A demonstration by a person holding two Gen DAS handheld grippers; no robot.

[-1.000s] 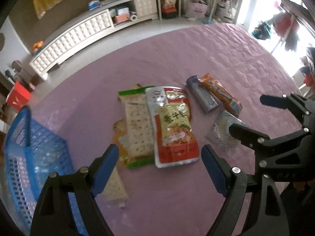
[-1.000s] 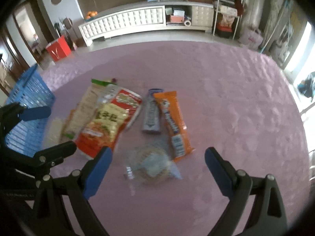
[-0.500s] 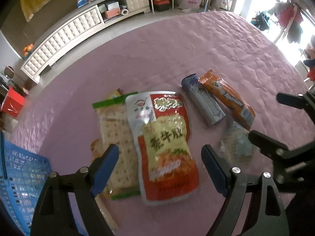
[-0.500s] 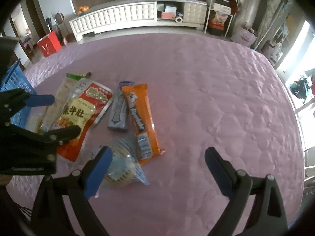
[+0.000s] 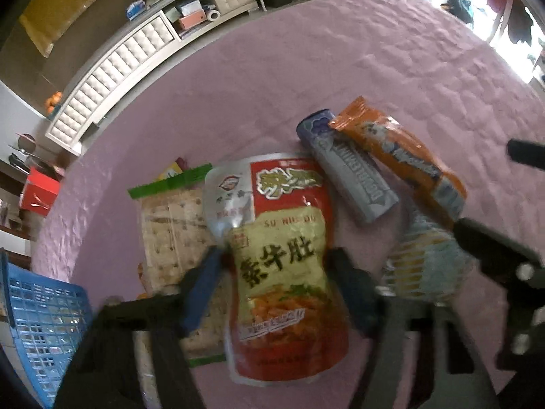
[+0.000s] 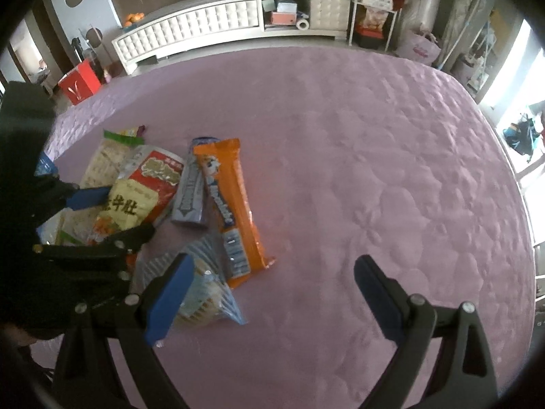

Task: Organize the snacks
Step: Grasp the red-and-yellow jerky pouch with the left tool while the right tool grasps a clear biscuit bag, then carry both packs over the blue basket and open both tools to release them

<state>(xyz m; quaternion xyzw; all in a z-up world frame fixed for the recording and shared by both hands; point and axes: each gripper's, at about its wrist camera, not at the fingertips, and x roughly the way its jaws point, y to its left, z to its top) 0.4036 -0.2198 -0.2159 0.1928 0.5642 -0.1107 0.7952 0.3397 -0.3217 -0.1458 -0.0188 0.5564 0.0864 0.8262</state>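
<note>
Left hand-held gripper (image 5: 272,269) is closing around our red-and-yellow snack pouch (image 5: 282,272) mid-bed, not yet clamped, and we risk snagging the cracker pack (image 5: 170,225) beneath, dragging both.

Room before me, catalogued from the long white tufted cabinet (image 6: 190,30) along the far wall: brown wall above it; red box (image 6: 79,81) on the floor at its left end; wire shelf rack (image 6: 373,10) at its right end; bright windows (image 6: 511,68) further right; pink quilted bed (image 6: 374,153) in front.
</note>
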